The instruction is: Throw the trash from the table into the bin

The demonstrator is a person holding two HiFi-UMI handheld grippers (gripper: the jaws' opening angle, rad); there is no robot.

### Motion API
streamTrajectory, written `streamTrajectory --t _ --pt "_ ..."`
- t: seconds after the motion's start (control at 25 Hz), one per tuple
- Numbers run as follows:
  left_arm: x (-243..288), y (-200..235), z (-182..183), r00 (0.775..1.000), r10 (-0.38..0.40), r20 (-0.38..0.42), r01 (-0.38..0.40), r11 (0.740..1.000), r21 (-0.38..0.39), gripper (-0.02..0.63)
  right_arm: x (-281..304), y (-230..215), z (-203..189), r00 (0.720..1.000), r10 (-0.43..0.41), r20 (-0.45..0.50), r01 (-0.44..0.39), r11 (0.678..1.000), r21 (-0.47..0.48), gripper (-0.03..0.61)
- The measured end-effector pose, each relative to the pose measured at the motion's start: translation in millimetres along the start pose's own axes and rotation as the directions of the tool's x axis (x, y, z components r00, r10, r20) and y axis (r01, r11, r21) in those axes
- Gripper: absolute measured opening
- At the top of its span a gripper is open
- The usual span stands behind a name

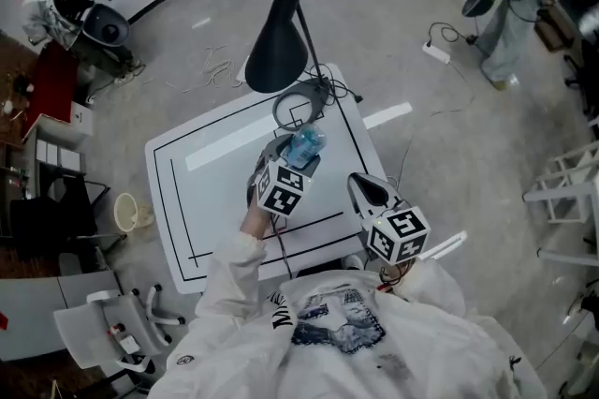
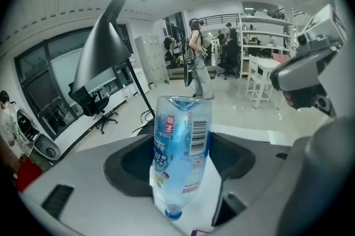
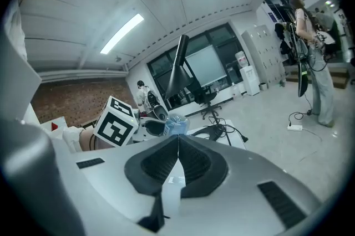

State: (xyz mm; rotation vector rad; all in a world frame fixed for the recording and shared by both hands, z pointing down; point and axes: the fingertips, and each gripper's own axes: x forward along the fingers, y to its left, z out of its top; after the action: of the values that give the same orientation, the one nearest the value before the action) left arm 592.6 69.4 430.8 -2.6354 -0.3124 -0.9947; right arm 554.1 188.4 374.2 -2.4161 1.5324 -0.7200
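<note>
Seen from above, a person in a white top stands at a white table (image 1: 215, 200) marked with black lines, a hand-held gripper in each hand. The left gripper (image 1: 292, 158) pinches a clear plastic bottle (image 1: 305, 145) with a blue label and a barcode. In the left gripper view its dark pads press on both sides of the bottle, whose blue cap end points back toward the gripper body and whose base points away. The bottle appears to be held above the far half of the table, near the foot of a black desk lamp (image 1: 281, 32), not resting on the surface.

The right gripper (image 1: 367, 189) hangs just off the table's near right corner, its jaws pressed together with nothing between them.

The pick-up looks done and the carry and drop are left. A small pale basket (image 1: 125, 212) stands on the floor off the table's left edge. It may be the bin, though that cannot be confirmed, and it is well apart from the bottle. No other trash shows on the table apart from the lamp and its cable
</note>
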Motion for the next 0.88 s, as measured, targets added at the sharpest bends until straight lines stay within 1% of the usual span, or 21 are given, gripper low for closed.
streamTrajectory --t 0.28,0.44,0.64,0.88 --pt "-54.5 -23.1 29.0 0.992 0.063 0.109 -0.057 0.997 -0.06 0.311 -41.5 8.2 -6.6 0.999 0.024 0.024 -0.024 1.0 -0.009 0.021" --pt "-89.2 -34.8 39.7 0.982 0.108 0.157 -0.089 0.988 -0.123 0.31 -59.3 20.6 -8.3 0.998 0.054 0.04 -0.054 0.998 -0.017 0.021" --pt "-130.2 -41.5 46.4 0.957 0.181 0.228 -0.125 0.963 -0.24 0.31 -76.2 44.5 -11.4 0.993 0.11 0.052 -0.108 0.993 -0.047 0.02" --pt "-178.2 -57.3 41.9 0.928 0.245 0.279 -0.13 0.919 -0.371 0.31 -96.5 61.2 -15.7 0.988 0.144 0.061 -0.14 0.988 -0.069 0.021"
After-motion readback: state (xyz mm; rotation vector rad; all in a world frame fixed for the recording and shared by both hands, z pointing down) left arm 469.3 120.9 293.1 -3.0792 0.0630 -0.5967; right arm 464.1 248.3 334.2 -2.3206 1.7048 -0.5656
